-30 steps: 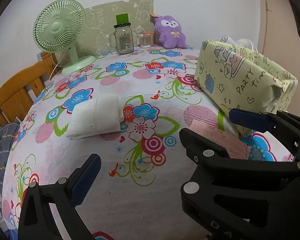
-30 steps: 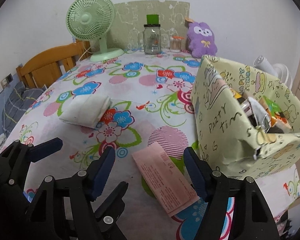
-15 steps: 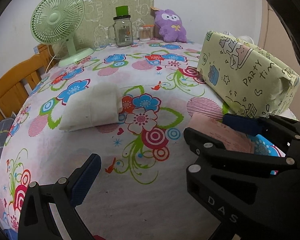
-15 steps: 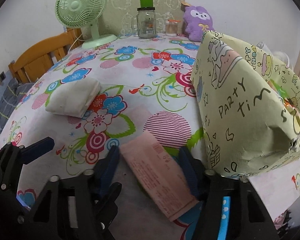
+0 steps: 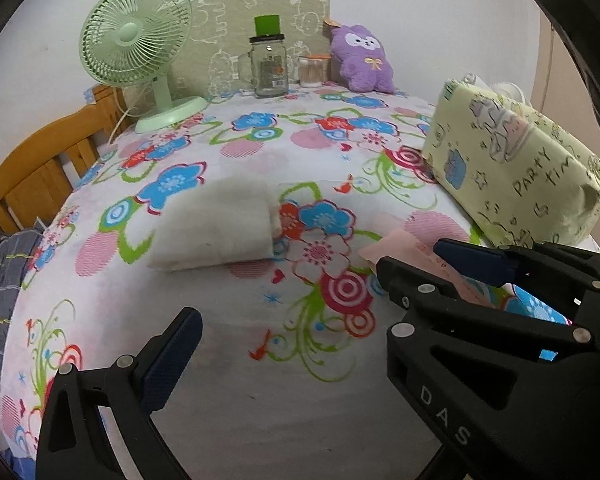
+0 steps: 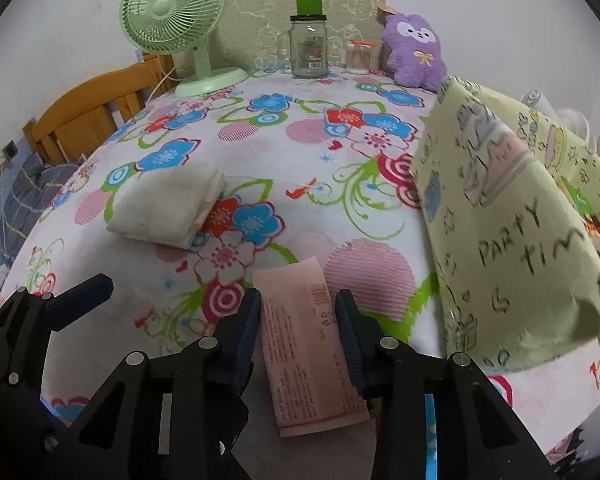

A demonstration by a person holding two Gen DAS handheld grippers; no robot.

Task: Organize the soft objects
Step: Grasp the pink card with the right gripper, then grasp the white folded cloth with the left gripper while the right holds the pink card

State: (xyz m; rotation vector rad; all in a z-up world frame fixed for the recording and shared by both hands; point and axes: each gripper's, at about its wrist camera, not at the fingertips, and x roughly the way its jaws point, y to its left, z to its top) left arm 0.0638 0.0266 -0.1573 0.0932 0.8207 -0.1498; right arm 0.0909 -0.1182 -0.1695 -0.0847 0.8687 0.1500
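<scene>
A flat pink packet lies on the flowered tablecloth near the front edge. My right gripper straddles it and its jaws are closing. The blue pads sit right at the packet's two long edges, and the packet still lies flat. From the left wrist view the right gripper covers most of the pink packet. A folded white cloth rests mid-table to the left. My left gripper hovers open over bare cloth, one finger showing. A purple plush sits at the back.
A box wrapped in yellow party paper stands close on the right, with items inside it. A green fan, a glass jar and a small toothpick holder line the back. A wooden chair stands at the left edge.
The right gripper came forward and down over the pink packet, and its jaws narrowed from well apart to the packet's edges. The left gripper barely moved.
</scene>
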